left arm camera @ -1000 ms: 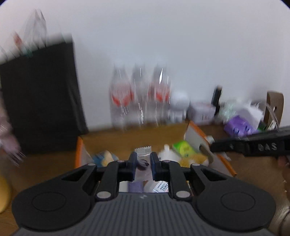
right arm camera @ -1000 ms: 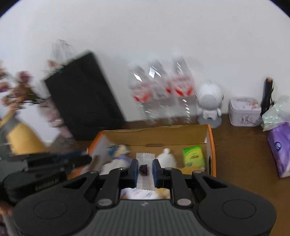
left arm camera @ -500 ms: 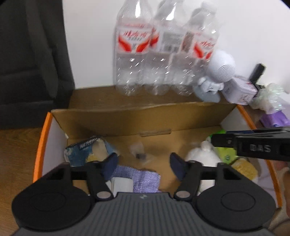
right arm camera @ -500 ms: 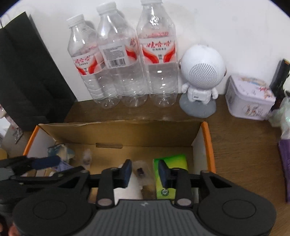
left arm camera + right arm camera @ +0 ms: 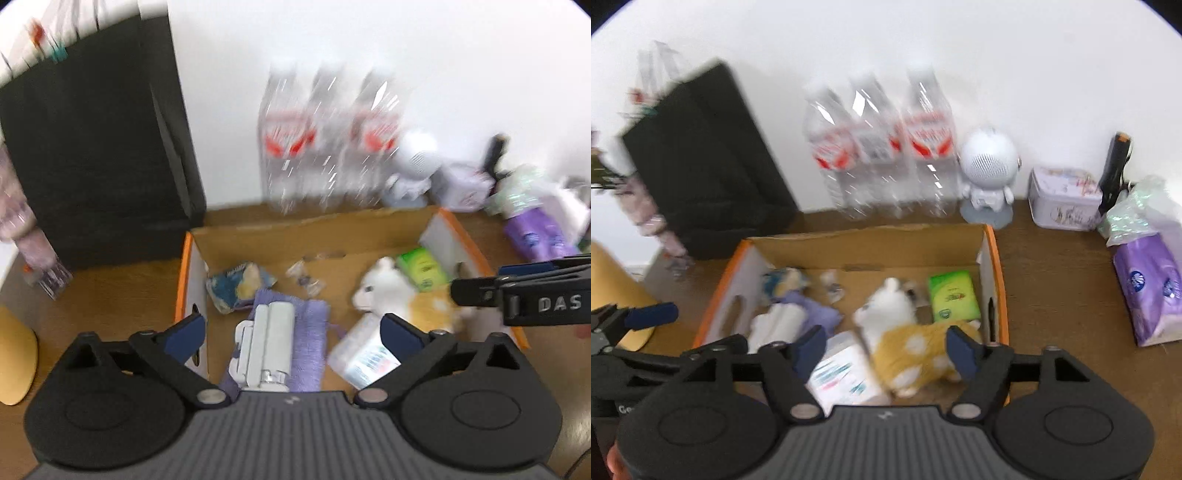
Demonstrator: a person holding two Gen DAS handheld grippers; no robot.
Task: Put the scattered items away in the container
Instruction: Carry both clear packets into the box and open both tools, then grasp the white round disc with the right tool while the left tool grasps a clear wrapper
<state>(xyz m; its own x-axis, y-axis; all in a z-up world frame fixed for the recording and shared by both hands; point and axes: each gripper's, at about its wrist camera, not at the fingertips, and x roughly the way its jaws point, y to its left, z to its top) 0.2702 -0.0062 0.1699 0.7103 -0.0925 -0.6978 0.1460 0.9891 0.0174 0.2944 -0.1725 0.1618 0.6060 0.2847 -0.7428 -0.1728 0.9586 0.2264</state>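
Both grippers have drawn back from the box since half a second earlier, when they hung close over its floor, and each small clear packet they pinched a second ago is out of their jaws. One small clear packet lies on the box floor near the back wall. The left gripper hovers over the near left part of the cardboard box, its jaws opening wide with nothing pressed between the pads; below the gap lie a white folded device on a purple cloth. The right gripper hangs over the near right part of the same box, its jaws also opening, and nothing is gripped; a plush toy with a white head and yellow spotted body lies in the box beneath the gap. Also inside are a green packet by the right wall, a blue and yellow pouch by the left wall, and a white pack with printing near the front. Behind the box, 3 clear bottles stand against the wall beside a white round-headed figure and a small tin. A black bag stands to the left, and a purple tissue pack lies on the wooden table to the right.
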